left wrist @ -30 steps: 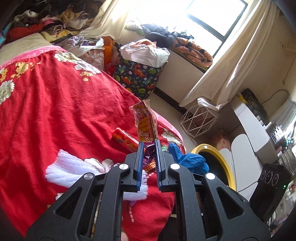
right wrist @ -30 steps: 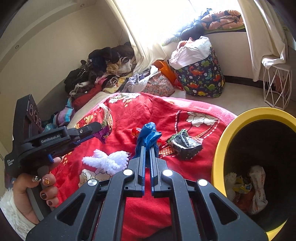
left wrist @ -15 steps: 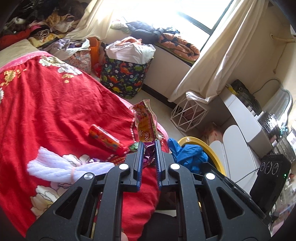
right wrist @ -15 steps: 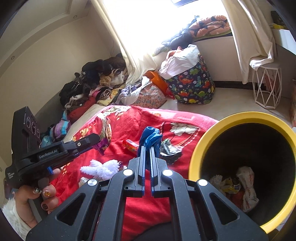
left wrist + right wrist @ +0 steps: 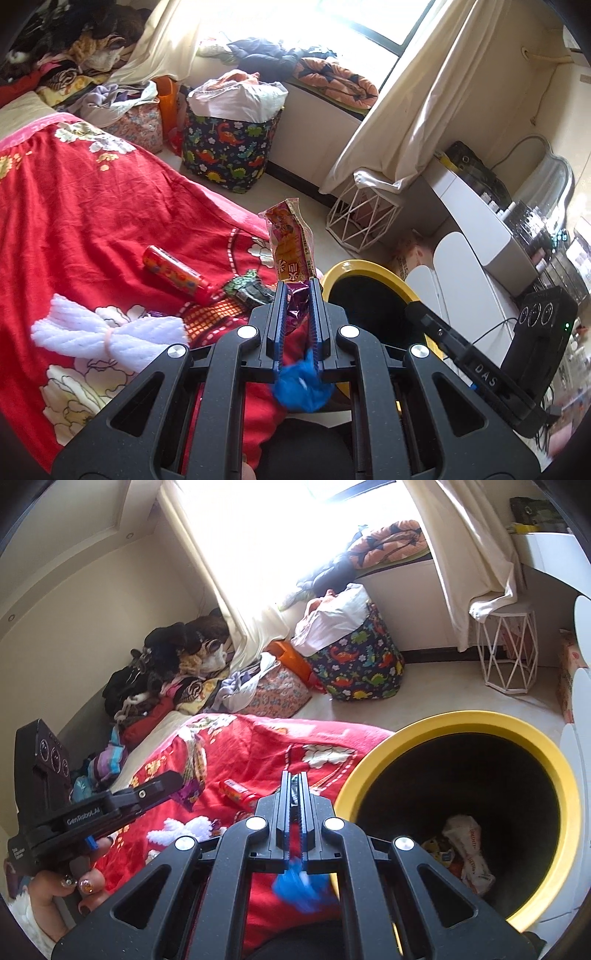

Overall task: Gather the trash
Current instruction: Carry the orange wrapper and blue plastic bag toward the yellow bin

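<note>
My left gripper (image 5: 297,286) is shut on an orange and purple snack wrapper (image 5: 291,243) that stands up from the fingers, above the red bedspread (image 5: 92,214). My right gripper (image 5: 294,775) has its jaws nearly together with nothing between the tips. A blurred blue crumpled bag (image 5: 299,886) is below its fingers, off the tips; it also shows in the left wrist view (image 5: 301,387). The yellow-rimmed black bin (image 5: 461,720) stands right of the bed with wrappers (image 5: 467,845) inside. A red tube (image 5: 177,273) and a dark crumpled wrapper (image 5: 249,291) lie on the bed.
A white fluffy cloth (image 5: 107,336) lies on the bedspread. A dinosaur-print hamper (image 5: 229,147) and a white wire stool (image 5: 360,218) stand on the floor by the window. White furniture (image 5: 476,229) is right of the bin. Clothes are piled at the bed's far end (image 5: 166,672).
The blue bag has left my right gripper's tips and is now below the fingers, blurred. The right gripper moved closer to the bin. The left gripper still holds the snack wrapper.
</note>
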`<state>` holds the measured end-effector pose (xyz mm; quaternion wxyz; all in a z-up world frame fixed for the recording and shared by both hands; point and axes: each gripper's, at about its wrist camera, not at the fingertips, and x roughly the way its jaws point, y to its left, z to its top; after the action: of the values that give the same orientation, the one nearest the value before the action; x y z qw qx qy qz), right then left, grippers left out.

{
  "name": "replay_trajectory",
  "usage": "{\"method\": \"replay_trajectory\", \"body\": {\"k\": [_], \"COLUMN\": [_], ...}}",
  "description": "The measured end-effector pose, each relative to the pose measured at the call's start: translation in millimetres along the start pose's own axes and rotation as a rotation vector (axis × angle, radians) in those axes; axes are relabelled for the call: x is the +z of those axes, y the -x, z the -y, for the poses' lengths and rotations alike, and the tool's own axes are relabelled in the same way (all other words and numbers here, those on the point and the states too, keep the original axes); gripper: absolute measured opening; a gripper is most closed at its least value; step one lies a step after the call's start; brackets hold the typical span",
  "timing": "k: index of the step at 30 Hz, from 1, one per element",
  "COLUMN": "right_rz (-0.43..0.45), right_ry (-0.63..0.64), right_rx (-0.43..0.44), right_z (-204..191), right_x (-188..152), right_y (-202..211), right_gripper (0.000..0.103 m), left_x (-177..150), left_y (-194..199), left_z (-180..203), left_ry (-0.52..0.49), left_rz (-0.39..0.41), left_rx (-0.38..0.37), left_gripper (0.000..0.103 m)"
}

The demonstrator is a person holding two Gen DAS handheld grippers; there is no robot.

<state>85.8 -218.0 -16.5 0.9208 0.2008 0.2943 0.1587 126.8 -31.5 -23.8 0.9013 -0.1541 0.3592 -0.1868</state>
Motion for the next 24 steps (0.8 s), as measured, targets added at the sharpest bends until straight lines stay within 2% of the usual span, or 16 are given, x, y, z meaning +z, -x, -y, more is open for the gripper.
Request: {"method": "replay_trajectory", "body": {"k": [3, 12, 24], "right_rz": [0.003, -0.066, -0.075], "right_ry": [-0.016, 0.007, -0.041], "right_rx": [-0.012, -0.071, -0.167], "right_z": [9.2, 24.1, 54.5], "right_x": [-0.9, -25.2, -32.3], "right_y": [3.0, 2.8, 14.5], "right_gripper": [0.001, 0.001, 0.001], "left_x": [-2.2, -7.9, -21.2], "left_y": [-2.6, -11.8, -40.2], "left_z": [3.2, 6.7, 41.6], "left_ry": [-0.007, -0.015, -0.095], "left_rz": [-0.008, -0.037, -0.122], "left_rx": [-0.001, -0.006, -0.081], "left_gripper": [0.007, 0.007, 0.007]}}
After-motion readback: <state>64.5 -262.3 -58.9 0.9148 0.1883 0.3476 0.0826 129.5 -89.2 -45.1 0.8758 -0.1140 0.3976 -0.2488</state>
